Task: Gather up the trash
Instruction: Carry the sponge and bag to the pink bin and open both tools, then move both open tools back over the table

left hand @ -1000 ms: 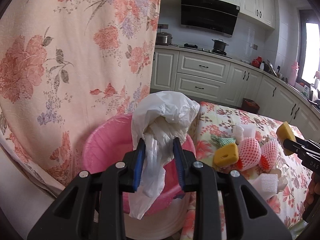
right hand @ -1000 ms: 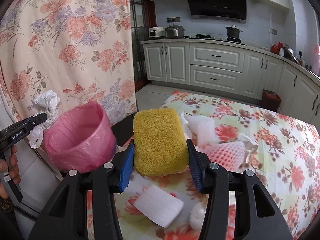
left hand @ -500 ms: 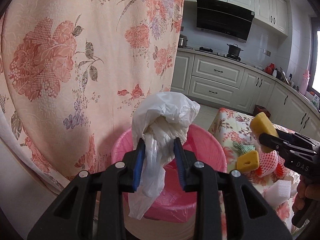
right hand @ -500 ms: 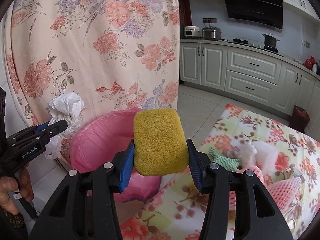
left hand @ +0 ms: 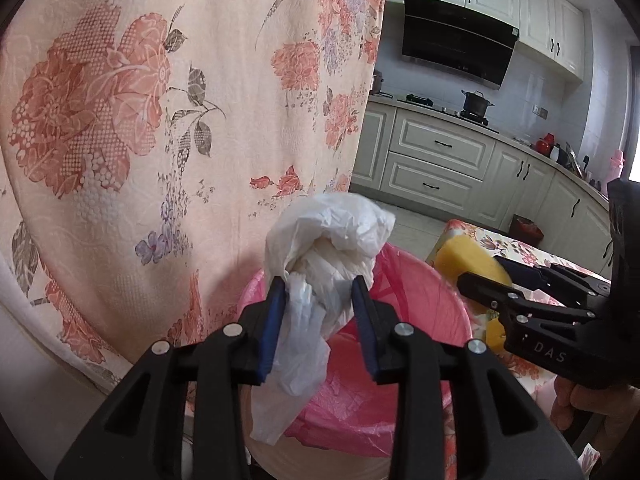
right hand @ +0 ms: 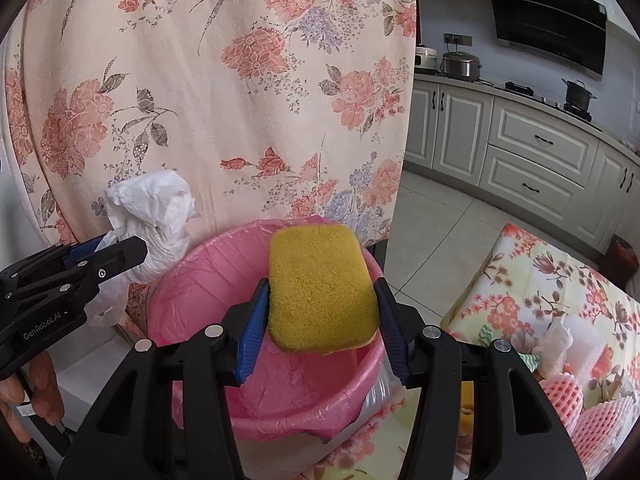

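Both loads are over the bin [right hand: 192,280], a pink-lined bucket beside the floral bench [right hand: 532,276]; drop is under way, nothing visibly landed inside yet.

Right tongs [right hand: 320,326]: jaws have just been opening. Yellow sponge [right hand: 320,288] sits tilted between the blue pads, with a gap showing on the right pad side, so it looks released or nearly so, directly above the bin mouth. I'd judge it falls in clean.

Left tongs [left hand: 318,320]: jaws have also just been opening. Crumpled white plastic bag [left hand: 328,248] is between the pads, tail hanging down over the near rim of the bin; pads look barely touching it, if at all. Bag is light and clingy, may snag on a pad or drape over the rim.

Left to do: further out on the bench, pink foam fruit nets [right hand: 600,416], white foam pieces [right hand: 584,344] and a green-striped scrap [right hand: 486,334] are uncollected. So roughly early-to-mid task.
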`<state>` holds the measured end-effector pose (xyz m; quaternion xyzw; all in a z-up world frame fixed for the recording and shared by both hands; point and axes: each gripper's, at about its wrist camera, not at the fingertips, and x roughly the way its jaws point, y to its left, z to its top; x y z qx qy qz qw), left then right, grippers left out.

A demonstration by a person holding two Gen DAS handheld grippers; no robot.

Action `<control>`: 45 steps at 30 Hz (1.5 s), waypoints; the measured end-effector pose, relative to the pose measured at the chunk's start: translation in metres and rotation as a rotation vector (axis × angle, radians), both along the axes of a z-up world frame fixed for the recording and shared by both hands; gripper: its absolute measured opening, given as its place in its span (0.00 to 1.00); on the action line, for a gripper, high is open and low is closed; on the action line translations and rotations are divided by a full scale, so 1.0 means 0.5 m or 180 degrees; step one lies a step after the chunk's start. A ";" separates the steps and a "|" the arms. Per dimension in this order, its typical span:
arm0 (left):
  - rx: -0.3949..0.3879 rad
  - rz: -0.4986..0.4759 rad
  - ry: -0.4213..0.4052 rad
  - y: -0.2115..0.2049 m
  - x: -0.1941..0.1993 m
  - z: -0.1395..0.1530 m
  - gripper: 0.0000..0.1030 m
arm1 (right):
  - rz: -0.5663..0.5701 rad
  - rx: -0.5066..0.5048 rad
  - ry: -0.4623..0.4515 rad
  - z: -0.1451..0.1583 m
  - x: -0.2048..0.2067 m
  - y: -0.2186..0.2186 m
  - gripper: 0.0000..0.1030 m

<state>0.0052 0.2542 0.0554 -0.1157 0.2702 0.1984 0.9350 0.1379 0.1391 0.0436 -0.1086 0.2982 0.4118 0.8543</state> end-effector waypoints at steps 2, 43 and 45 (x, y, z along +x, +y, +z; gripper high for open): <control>-0.0026 0.0004 -0.0020 0.003 -0.001 0.001 0.53 | -0.0008 0.0005 -0.0012 -0.002 0.004 0.004 0.67; -0.0072 -0.0377 -0.0119 -0.163 0.008 -0.008 0.82 | -0.1185 0.0215 -0.0130 0.001 -0.003 -0.422 0.77; -0.0064 -0.0419 -0.0110 -0.176 0.013 -0.008 0.83 | -0.1257 0.0210 -0.0103 -0.007 0.001 -0.447 0.77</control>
